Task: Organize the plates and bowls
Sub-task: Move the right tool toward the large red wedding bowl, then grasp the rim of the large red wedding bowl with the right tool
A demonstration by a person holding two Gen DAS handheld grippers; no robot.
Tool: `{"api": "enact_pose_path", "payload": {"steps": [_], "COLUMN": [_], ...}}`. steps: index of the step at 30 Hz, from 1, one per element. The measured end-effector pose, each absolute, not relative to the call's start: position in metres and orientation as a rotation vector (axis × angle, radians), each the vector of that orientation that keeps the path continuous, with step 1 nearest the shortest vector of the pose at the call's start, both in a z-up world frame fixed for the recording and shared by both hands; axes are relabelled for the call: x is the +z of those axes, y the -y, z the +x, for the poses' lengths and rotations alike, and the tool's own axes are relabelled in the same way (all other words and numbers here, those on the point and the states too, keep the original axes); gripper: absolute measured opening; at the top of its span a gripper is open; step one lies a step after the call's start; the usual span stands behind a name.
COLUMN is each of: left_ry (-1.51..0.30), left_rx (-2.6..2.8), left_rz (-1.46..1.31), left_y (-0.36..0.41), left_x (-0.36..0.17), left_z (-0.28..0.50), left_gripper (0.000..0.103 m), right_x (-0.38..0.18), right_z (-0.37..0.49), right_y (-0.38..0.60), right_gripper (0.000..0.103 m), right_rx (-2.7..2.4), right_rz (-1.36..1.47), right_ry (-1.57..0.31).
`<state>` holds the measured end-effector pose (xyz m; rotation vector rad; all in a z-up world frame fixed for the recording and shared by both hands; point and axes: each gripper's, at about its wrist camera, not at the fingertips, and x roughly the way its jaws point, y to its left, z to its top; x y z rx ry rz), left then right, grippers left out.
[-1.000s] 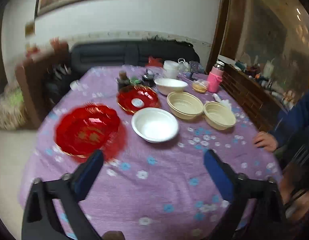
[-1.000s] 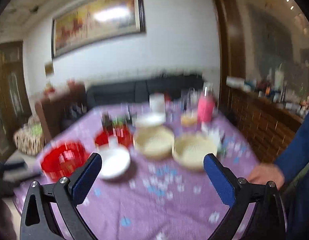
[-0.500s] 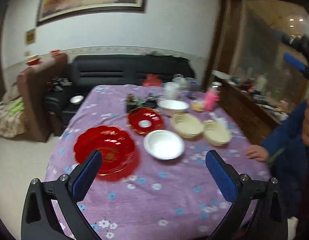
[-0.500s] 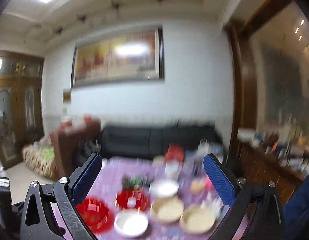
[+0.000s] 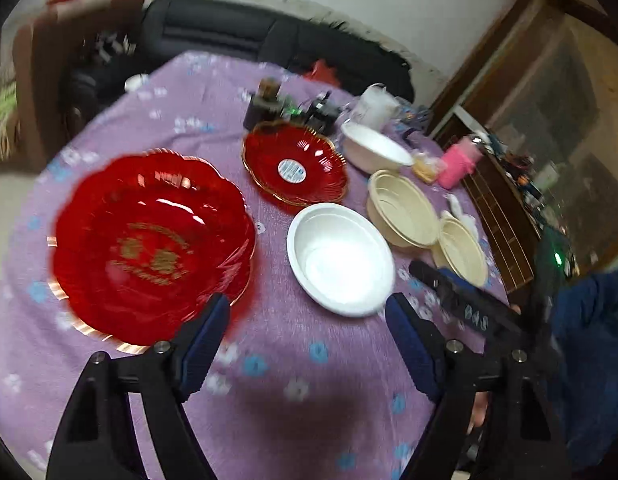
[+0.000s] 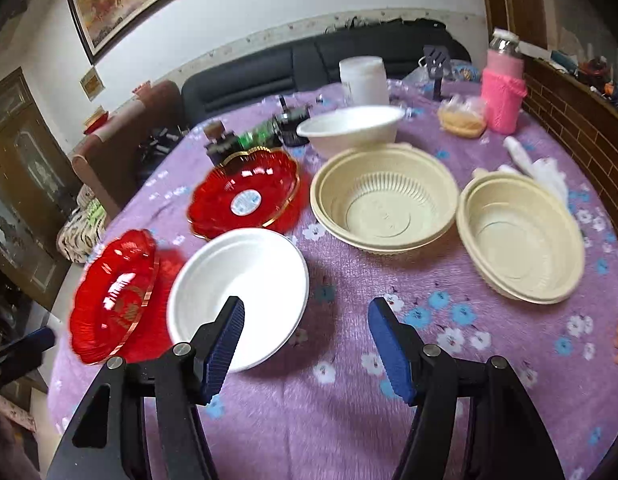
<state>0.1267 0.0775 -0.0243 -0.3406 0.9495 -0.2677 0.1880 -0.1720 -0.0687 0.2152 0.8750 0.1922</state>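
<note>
On the purple flowered tablecloth (image 5: 293, 360) lie a large red plate (image 5: 149, 240), a smaller red plate with a sticker (image 5: 295, 166), a near white bowl (image 5: 341, 256), a far white bowl (image 5: 375, 152) and two beige bowls (image 5: 403, 208) (image 5: 463, 250). My left gripper (image 5: 307, 320) is open and empty, low over the cloth between the large red plate and the near white bowl. My right gripper (image 6: 305, 320) is open and empty, its left finger over the near white bowl (image 6: 237, 296). The beige bowls (image 6: 385, 200) (image 6: 517, 236) lie ahead on the right.
A pink bottle (image 6: 503, 92), a white tub (image 6: 365, 76), a food bag (image 6: 461, 120) and small jars (image 6: 221, 144) stand at the table's far side. A black sofa (image 6: 309, 64) is behind. A person in blue (image 5: 589, 340) sits at the right edge.
Both grippers have dropped down and closer to the table. The right one swung from facing the wall to facing the bowls. Their jaws have narrowed somewhat but stay open.
</note>
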Motion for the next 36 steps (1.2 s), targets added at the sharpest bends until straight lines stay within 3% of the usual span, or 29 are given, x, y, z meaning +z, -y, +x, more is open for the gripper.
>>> {"api": "enact_pose_path", "payload": {"steps": [4,7,12,15,20,23,24,26,27,36], "left_ry": [-0.98,-1.0,-1.04,-1.047,-0.94,-0.874,-0.863,-0.869,-0.879,-0.986], "left_rx": [-0.225,-0.197,-0.175,-0.175,-0.147,-0.059,-0.014,0.048,0.069,0.086], "left_rz": [-0.264,-0.218,-0.167,-0.174,-0.259,-0.281,-0.291,-0.317,-0.338,-0.414], "left_y": [-0.051,-0.037,-0.022,-0.025,-0.082,-0.132,-0.152,-0.181,-0.196,-0.247], "left_x": [-0.04,-0.048,-0.064,-0.059,-0.016,0.001,0.002,-0.003,-0.008,-0.062], "left_z": [0.159,0.179,0.198,0.196,0.169,0.155,0.153,0.153,0.153,0.17], "left_gripper": [0.079,0.079,0.079,0.074,0.074,0.078,0.081,0.081,0.081,0.081], "right_x": [-0.091,-0.106,-0.12,-0.119,-0.084,-0.046,-0.04,-0.036,-0.039,-0.085], "right_z": [0.204,0.212,0.215,0.212,0.186,0.161,0.159,0.159,0.161,0.189], "right_y": [0.174,0.167,0.169,0.171,0.182,0.17,0.164,0.133,0.123,0.039], "right_gripper": [0.068,0.06,0.028,0.028,0.028,0.03,0.035,0.047,0.048,0.048], "right_rx": [0.217,0.236,0.287,0.289,0.179,0.25,0.29,0.486,0.537,0.604], "right_rz": [0.227,0.245,0.307,0.308,0.239,0.249,0.26,0.323,0.339,0.36], "right_ry": [-0.921,-0.952,-0.981,-0.983,-0.889,-0.773,-0.768,-0.808,-0.831,-1.053]}}
